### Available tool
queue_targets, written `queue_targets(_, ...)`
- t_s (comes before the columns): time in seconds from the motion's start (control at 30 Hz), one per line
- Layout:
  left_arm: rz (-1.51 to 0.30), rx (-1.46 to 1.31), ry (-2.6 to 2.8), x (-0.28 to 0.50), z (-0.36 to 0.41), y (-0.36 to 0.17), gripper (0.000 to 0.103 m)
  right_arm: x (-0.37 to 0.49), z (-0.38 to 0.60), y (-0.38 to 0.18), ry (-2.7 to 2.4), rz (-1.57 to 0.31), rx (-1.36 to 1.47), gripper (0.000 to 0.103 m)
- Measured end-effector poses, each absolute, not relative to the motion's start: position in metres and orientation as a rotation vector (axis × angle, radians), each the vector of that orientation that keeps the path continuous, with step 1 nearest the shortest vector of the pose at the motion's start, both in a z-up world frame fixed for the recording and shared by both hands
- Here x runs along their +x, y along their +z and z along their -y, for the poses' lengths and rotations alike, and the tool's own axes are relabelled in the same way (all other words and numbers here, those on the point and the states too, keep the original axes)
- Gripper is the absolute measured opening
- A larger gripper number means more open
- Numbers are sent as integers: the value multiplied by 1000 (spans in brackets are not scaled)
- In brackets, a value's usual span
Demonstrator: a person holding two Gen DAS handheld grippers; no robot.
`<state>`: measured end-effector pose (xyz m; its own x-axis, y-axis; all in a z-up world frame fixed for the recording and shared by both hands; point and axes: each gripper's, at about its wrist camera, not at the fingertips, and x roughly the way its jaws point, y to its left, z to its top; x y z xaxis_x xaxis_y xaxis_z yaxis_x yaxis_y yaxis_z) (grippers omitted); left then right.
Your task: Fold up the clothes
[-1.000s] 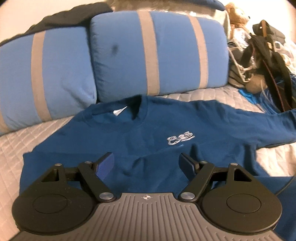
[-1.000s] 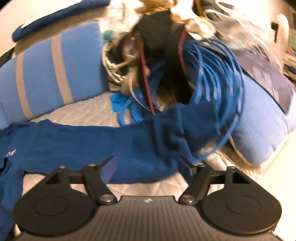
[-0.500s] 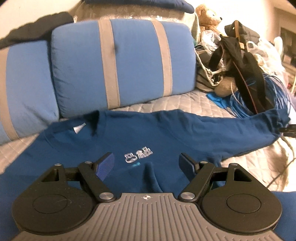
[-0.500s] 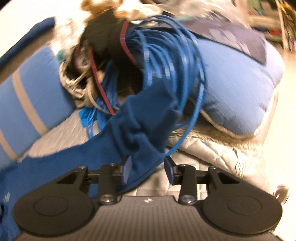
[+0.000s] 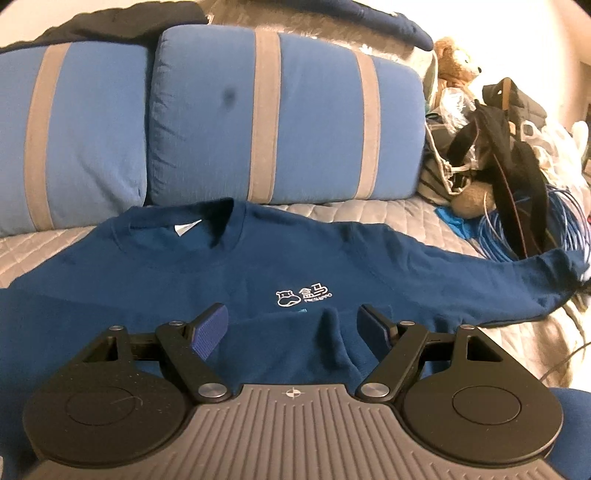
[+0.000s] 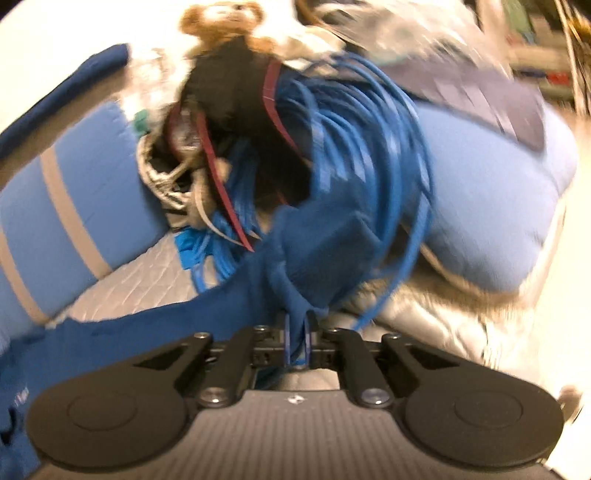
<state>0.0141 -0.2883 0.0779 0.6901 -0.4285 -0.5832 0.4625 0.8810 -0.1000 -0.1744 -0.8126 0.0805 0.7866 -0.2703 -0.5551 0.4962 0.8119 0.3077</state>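
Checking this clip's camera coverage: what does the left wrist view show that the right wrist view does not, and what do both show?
Only the left wrist view: the sweatshirt's collar, white tag and white chest logo, and the left gripper open above a raised fold, touching nothing.

Only the right wrist view: the right gripper shut on the sleeve end, and the plain blue pillow behind it.

Both: the sweatshirt's sleeve, the striped blue cushion, the blue cable coil, the teddy bear and the quilted cover.

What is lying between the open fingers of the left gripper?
In the left wrist view, a raised fold of the blue sweatshirt lies between the left gripper's open fingers, untouched by either pad.
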Motion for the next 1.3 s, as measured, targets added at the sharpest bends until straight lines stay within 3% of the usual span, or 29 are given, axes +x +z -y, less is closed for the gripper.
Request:
queue_targets(0.3, -619, 35, -474, 15, 283, 82, 77, -134, 723, 139, -335, -485, 33, 7)
queue_targets(0.5, -621, 25, -470, 15, 282, 81, 77, -97, 661, 159, -220, -452, -27, 6)
queue_targets(1.03, -635, -14, -441, 21, 273, 79, 77, -41, 475, 140, 188, -516, -255, 6)
queue_targets(1.07, -635, -15, -441, 21, 273, 79, 77, -42, 466, 134, 234, -542, -297, 8)
queue_targets(1.17, -635, -17, -442, 21, 273, 79, 77, -52, 446, 118, 367, -589, -431, 30)
queue_targets(1.2, -635, -17, -443, 21, 273, 79, 77, -57, 441, 113, 413, -597, -473, 42)
queue_targets(1.3, -636, -17, -445, 21, 273, 79, 77, -69, 442, 110, 488, -604, -512, 57)
